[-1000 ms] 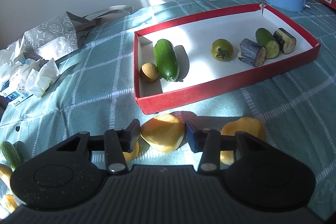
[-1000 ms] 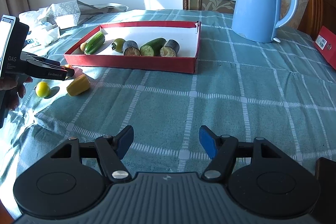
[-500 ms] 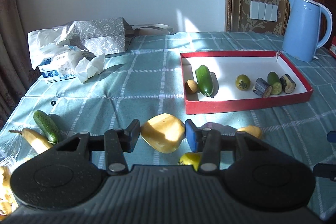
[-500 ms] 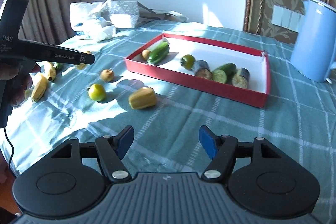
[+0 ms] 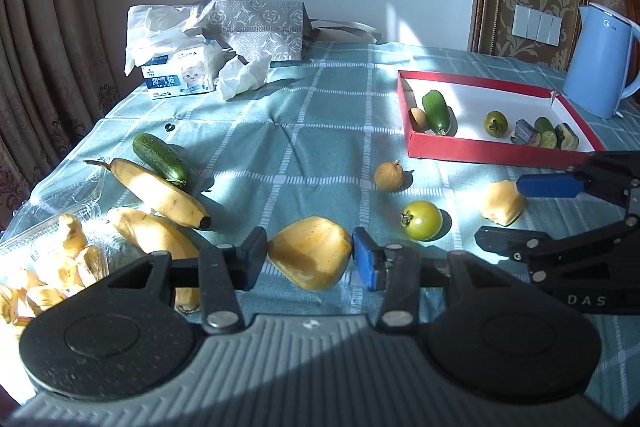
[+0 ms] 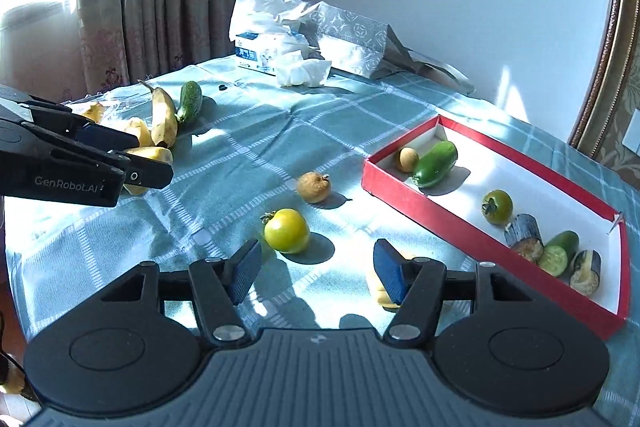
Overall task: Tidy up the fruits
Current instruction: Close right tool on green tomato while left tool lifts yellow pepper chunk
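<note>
My left gripper (image 5: 310, 259) is shut on a yellow jackfruit piece (image 5: 308, 253) and holds it above the cloth, near two bananas (image 5: 160, 193) and a cucumber (image 5: 160, 159). In the right wrist view it (image 6: 148, 163) reaches in from the left with that piece. My right gripper (image 6: 316, 275) is closing its jaws with nothing between them. A yellow-green tomato (image 6: 287, 230) lies just beyond its left finger. Another yellow piece (image 6: 378, 293) sits behind its right finger. A brown round fruit (image 6: 314, 187) lies farther off. The red tray (image 6: 440, 227) holds a cucumber, a brown fruit, a green tomato and cut pieces.
A clear plastic box (image 5: 52, 259) of yellow pieces stands at the near left table edge. A tissue pack (image 5: 180, 75) and a grey bag (image 5: 260, 27) sit at the back. A blue kettle (image 5: 600, 63) stands behind the tray (image 5: 480, 151).
My left gripper has carried the yellow piece leftward, away from the tray and towards the bananas. My right gripper has swung left over the loose fruits and its jaws have narrowed.
</note>
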Demonstrator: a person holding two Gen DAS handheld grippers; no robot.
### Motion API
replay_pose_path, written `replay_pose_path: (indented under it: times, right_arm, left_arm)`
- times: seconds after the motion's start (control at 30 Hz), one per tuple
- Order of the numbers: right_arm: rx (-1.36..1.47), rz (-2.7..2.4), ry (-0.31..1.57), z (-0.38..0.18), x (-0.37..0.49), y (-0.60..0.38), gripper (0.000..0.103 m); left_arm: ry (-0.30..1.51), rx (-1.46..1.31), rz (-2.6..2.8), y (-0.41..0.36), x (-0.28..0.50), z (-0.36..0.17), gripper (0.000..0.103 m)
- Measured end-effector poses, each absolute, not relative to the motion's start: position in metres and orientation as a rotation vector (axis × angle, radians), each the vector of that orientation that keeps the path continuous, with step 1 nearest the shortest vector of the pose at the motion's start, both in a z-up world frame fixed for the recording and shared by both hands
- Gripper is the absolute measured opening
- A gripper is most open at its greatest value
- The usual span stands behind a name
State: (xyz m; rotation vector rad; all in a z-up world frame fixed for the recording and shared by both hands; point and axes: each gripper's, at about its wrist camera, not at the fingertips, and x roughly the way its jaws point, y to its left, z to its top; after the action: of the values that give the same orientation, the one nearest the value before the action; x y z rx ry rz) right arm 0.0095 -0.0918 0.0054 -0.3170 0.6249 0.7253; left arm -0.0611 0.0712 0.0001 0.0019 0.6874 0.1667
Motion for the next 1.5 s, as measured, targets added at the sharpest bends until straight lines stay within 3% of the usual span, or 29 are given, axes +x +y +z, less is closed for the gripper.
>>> replay_pose_path:
  times: [0.13,0.4,0.53,0.7,1.5]
  right_arm:
    - [-0.365,0.76,0.63,-0.004,0.019,-0.068,0.054]
    - [-0.4,0.8,0.676,-0.026,0.036,-0.045,0.053]
    - [-0.403,0.806,0.682,-0.032,0.042,-0.039,0.038]
    - [-0.39,0.799,0.681,-0.033,0.044,-0.038,0.034]
    - [-0.204,0.496,0.671,0.009,0.02,-0.167,0.034]
  left_arm:
    - [0.686,-0.013,0.164,0.072,-0.07,0.002,0.042]
    - [0.704,-0.029,0.181,0.075,-0.082,-0.002,0.042]
    - [0.711,-0.039,0.191,0.078,-0.084,-0.004,0.042]
    - [0.717,-0.046,0.194,0.079,-0.083,-0.006,0.042]
    - [0.718,-0.021,0.022,0.038,-0.015,0.004,0.043]
